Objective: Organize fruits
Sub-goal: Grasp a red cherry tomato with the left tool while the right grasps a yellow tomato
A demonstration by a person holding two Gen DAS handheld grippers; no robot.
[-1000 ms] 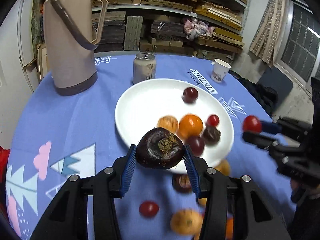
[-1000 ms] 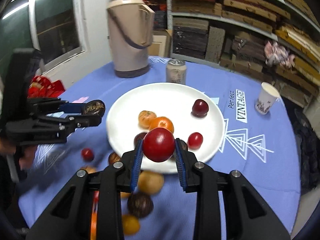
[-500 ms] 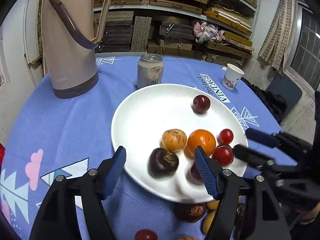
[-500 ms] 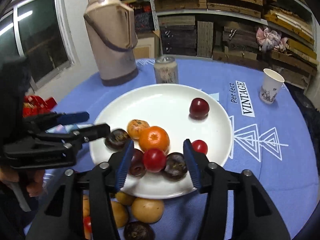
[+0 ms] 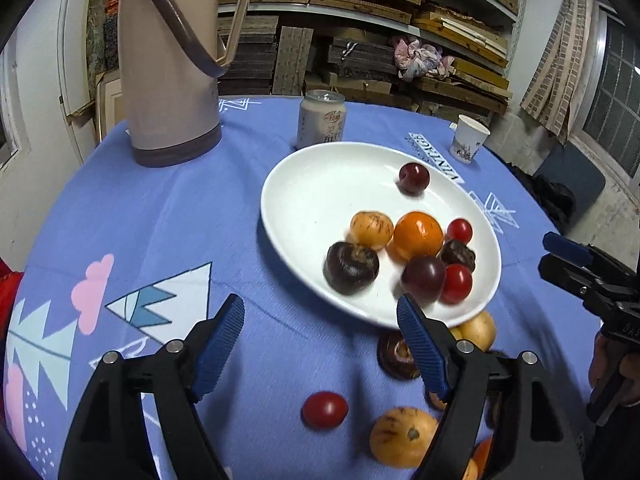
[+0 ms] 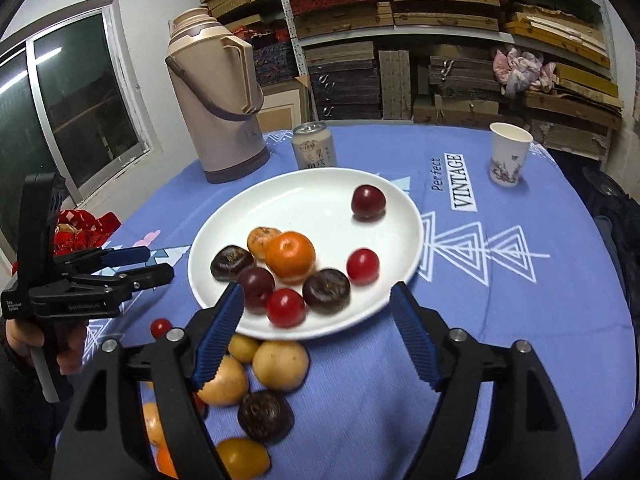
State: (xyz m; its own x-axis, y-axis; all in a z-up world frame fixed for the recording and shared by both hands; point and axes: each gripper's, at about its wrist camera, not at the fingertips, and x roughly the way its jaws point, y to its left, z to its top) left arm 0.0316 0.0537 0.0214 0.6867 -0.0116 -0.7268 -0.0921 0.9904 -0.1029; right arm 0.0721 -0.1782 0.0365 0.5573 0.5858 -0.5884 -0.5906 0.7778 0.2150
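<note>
Eight fruits lie on the round white plate [image 6: 320,196], beyond both claws. Left gripper [image 5: 320,316]: spread wide, holding nothing; loose small red tomato [image 5: 324,409] and yellow-orange round fruit [image 5: 402,436] lie on the blue patterned tablecloth [image 5: 160,220] below it, dark chestnut-brown fruit [image 5: 351,267] just ahead on the plate. Right gripper [image 6: 316,308]: spread wide, empty, red cherry tomato [image 6: 285,307] between its tips. Farther: silver drink can [image 6: 313,151], beige thermos jug [image 6: 218,96].
</note>
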